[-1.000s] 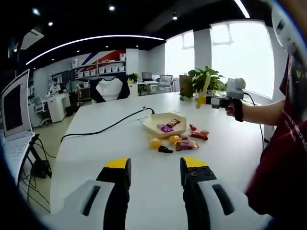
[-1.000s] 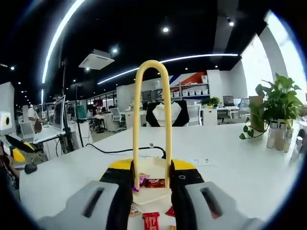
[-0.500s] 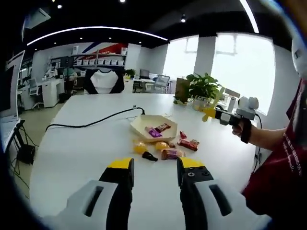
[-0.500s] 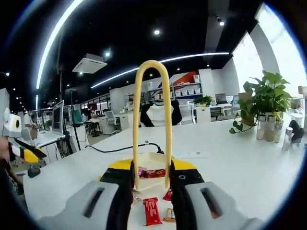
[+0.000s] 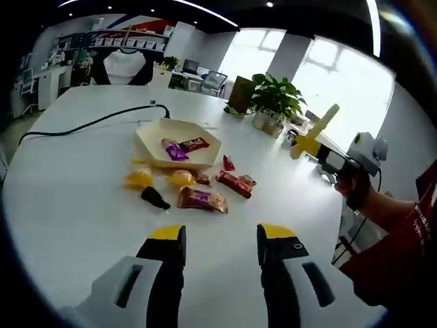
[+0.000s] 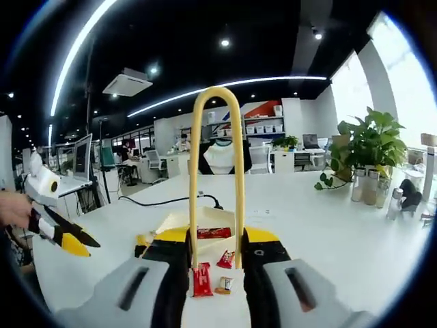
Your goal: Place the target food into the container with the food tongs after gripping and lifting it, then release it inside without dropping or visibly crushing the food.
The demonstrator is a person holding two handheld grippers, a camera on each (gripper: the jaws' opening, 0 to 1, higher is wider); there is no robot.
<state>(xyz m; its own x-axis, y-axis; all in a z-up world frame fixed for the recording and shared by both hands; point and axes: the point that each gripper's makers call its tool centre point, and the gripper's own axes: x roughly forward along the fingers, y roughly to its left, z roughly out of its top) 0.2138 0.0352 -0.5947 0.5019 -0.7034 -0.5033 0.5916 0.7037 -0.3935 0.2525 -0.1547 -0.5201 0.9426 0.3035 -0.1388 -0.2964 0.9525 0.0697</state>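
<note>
My left gripper [image 5: 220, 238] is open above the white table [image 5: 61, 205], nothing between its jaws. Ahead lies a cream hexagonal container [image 5: 153, 132] with a purple and a brown wrapped snack inside. Loose food sits in front of it: two yellow pieces [image 5: 138, 179], a black piece [image 5: 153, 198], a brown packet [image 5: 201, 199] and a red packet [image 5: 234, 183]. My right gripper [image 6: 217, 239] is shut on yellow food tongs [image 6: 195, 171], whose loop stands upright. Beyond them are the container [image 6: 174, 222] and a red packet [image 6: 201, 280]. The right gripper [image 5: 311, 145] hangs over the table's right side.
A black cable [image 5: 82, 126] crosses the table left of the container. A potted plant [image 5: 276, 102] and small bottles [image 6: 365, 188] stand at the far edge. A person's hand [image 5: 355, 188] and red sleeve [image 5: 396, 260] are at the right. The left gripper [image 6: 65, 238] enters from the left.
The left gripper view has tilted down and come closer to the table, so the food looks larger. The right gripper still holds the tongs. The left gripper reaches further into the right gripper view.
</note>
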